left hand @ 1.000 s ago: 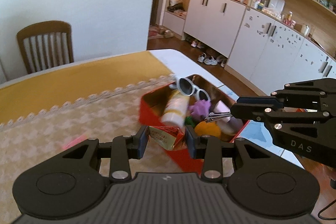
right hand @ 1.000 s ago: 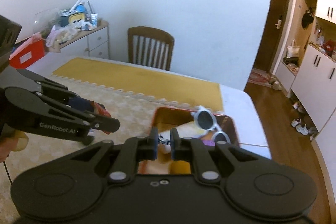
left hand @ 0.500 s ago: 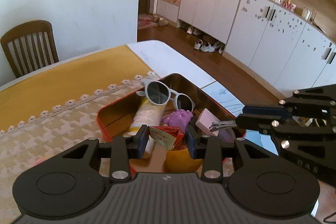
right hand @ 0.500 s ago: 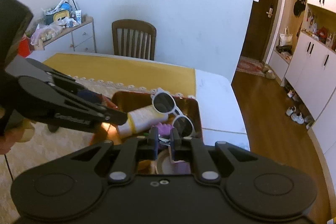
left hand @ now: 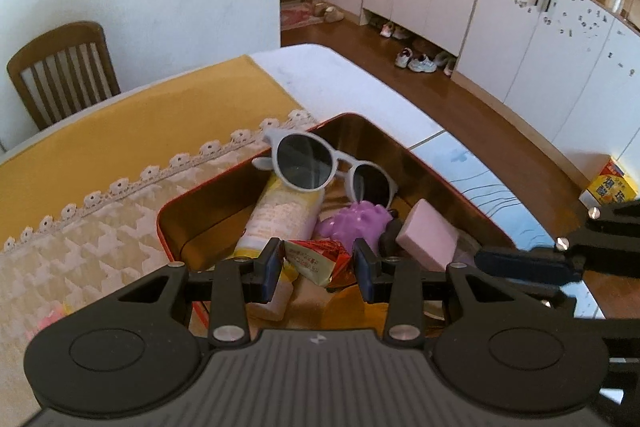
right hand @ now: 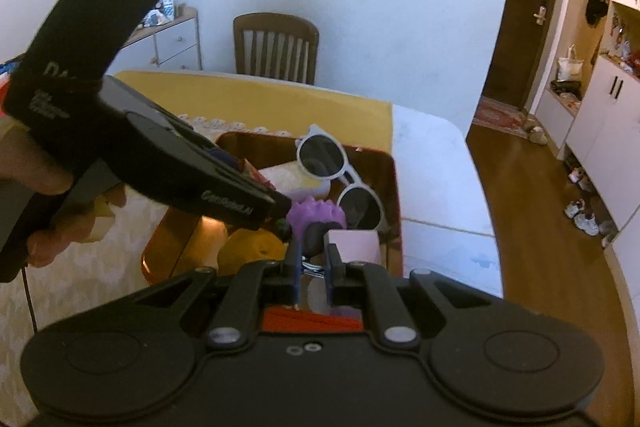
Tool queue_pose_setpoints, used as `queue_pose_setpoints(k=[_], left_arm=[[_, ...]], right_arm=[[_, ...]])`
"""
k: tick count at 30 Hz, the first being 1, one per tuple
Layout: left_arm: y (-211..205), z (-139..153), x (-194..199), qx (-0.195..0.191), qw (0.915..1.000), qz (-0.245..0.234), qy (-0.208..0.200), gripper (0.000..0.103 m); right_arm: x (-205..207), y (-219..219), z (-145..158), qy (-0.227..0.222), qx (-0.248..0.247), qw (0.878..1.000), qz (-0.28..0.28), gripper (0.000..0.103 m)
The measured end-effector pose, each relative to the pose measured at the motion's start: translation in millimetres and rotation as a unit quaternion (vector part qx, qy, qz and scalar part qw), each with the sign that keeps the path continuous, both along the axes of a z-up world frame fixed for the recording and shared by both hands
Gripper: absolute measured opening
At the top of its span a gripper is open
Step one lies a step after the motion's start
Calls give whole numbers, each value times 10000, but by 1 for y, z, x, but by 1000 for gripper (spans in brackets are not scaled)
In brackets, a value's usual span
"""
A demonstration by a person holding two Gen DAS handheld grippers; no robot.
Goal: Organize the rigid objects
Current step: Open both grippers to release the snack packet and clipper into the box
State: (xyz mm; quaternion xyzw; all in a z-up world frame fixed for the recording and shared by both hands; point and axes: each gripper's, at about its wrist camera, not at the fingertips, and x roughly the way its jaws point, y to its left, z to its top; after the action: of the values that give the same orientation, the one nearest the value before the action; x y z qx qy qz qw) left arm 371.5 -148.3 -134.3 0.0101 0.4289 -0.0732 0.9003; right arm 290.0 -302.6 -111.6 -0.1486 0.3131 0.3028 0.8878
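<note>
My left gripper [left hand: 316,267] pinches a red-and-cream crinkled snack packet [left hand: 316,259] above the red metal tin [left hand: 172,223]. At 3 o'clock, my right gripper [right hand: 311,267] fingers clamp a small metal clip [right hand: 311,267] over the tin's crowded near corner, beside the worktop [right hand: 436,187] edge.

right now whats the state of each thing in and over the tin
left gripper: shut on red snack packet, over the tin
right gripper: shut on small metal item
red tin: open, nearly full
white sunglasses: unfolded, propped on the rim
cream tube: lying down
pink block: tilted
</note>
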Motion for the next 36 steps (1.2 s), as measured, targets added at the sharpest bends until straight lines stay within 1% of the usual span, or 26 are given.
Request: queue_pose_setpoints(k=[4,11,14,16,22,24,25,26,27,28,33,35,36], left_arm=[[1,-3,2,-17,10000,16,8,37],[-11,-8,0,227,9997,-78,-8,37],[-10,-8,1,132,9999,-6,48,37],[-10,-9,1,130,9999,10,71,38],[-11,-8,3,109,9998,72,133,39],[-11,-8,3,129,9998,106,124,42],[-11,-7,3,107,9998,126,126,44],[-10,-7,2,78,9998,150,125,49],[-9,-6,2,43,9998,179,118,52],[-8,-5,1,-3,9997,222,117,53],[-5,3,-6,-55,9996,277,22,54],[-2,8,-11,-93,9995,315,-39,57],[-1,11,-14,-104,9993,339,-80,57]], right_arm=[[2,1,-7,40,-45,9999,88,11],[7,0,-17,164,-171,9997,70,11],[10,-2,-16,236,-145,9996,-5,11],[11,-2,-16,257,-136,9996,-46,16],[10,-6,-12,305,-65,9995,-48,19],[10,-7,-10,347,-31,9994,-39,20],[10,-8,-10,378,0,9993,-40,22],[11,-9,-9,425,51,9991,-46,23],[11,-11,-8,476,110,9988,-43,27],[11,-11,-6,514,154,9986,-40,30],[9,-13,0,588,230,9980,-42,39],[7,-13,4,570,257,9980,-44,44],[6,-13,7,557,294,9980,-29,48]])
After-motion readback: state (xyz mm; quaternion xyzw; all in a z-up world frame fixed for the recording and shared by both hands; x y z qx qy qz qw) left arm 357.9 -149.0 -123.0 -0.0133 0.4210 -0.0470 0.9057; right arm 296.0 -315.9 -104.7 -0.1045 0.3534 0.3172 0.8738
